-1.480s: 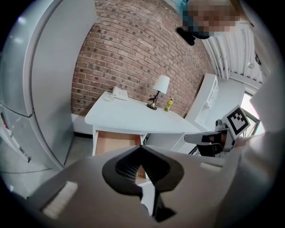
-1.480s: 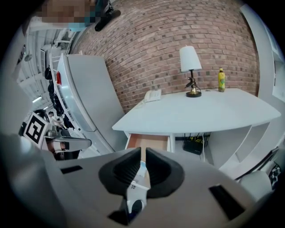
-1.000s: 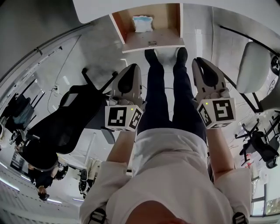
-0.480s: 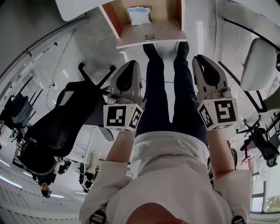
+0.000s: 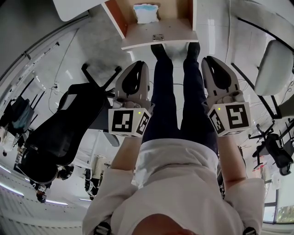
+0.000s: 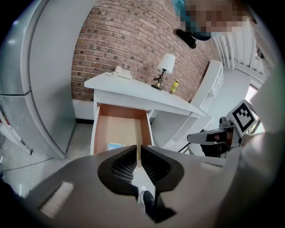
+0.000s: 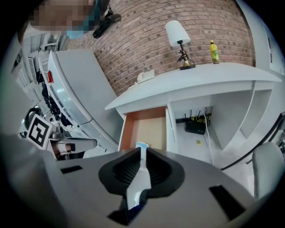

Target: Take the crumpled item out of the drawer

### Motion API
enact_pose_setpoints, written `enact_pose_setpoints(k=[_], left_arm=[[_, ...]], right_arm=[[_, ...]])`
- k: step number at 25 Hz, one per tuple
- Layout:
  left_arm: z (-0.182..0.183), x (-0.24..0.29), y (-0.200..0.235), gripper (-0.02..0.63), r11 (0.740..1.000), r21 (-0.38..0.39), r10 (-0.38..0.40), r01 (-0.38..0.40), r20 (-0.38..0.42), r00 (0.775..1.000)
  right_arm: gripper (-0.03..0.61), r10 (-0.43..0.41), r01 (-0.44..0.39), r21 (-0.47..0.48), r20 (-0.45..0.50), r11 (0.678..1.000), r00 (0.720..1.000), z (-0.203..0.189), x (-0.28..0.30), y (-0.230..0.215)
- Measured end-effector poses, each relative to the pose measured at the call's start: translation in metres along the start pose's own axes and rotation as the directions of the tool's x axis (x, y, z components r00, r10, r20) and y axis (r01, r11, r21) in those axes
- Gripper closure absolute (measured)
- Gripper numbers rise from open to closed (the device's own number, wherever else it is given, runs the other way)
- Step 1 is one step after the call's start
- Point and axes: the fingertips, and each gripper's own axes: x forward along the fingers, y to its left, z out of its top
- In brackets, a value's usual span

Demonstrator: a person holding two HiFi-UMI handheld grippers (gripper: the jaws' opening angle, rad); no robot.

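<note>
The desk drawer (image 5: 158, 34) is pulled open at the top of the head view, and a crumpled blue-and-white item (image 5: 146, 13) lies inside it near the front. My left gripper (image 5: 138, 65) and right gripper (image 5: 209, 62) hang side by side at waist height, well short of the drawer, both shut and empty. In the left gripper view the drawer (image 6: 100, 133) and the item (image 6: 116, 146) lie just beyond my left gripper (image 6: 138, 148). The right gripper view shows the drawer (image 7: 129, 129) with the item (image 7: 141, 145) peeking above my right gripper (image 7: 143, 150).
The person's legs (image 5: 174, 92) stand between the grippers, feet at the drawer front. A black office chair (image 5: 69, 128) is at the left, a white chair (image 5: 273, 69) at the right. A lamp (image 7: 179, 40) and yellow bottle (image 7: 214, 51) stand on the desk; a router (image 7: 196, 127) sits beneath it.
The drawer has slid up and slightly left in the head view as the view shifted. Both grippers hold the same place and stay shut.
</note>
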Motion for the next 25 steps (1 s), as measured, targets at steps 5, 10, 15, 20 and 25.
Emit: enact_pose_setpoints(k=[5, 10, 15, 20, 25], left_arm=[[-0.001, 0.009, -0.003, 0.467, 0.999, 0.017, -0.03, 0.03, -0.023, 0.999], [-0.001, 0.022, -0.005, 0.35, 0.999, 0.009, -0.046, 0.046, -0.067, 0.997], [0.011, 0.036, -0.007, 0.35, 0.997, 0.051, -0.049, 0.052, -0.068, 0.996], [0.021, 0.056, -0.003, 0.35, 0.997, 0.056, -0.049, 0.054, -0.087, 0.995], [0.023, 0.076, 0.004, 0.35, 0.994, 0.1, -0.02, 0.033, -0.135, 0.991]], right_arm=[[0.569, -0.003, 0.003, -0.001, 0.007, 1.0, 1.0, 0.002, 0.002, -0.001], [0.569, -0.002, 0.002, 0.003, 0.006, 1.0, 1.0, 0.002, 0.002, -0.003], [0.569, -0.004, 0.004, 0.012, 0.016, 1.0, 1.0, 0.001, 0.0, -0.008], [0.569, -0.009, 0.009, 0.021, 0.025, 1.0, 1.0, 0.001, -0.002, -0.013], [0.569, -0.017, 0.016, 0.031, 0.025, 0.999, 1.0, -0.001, -0.004, -0.019]])
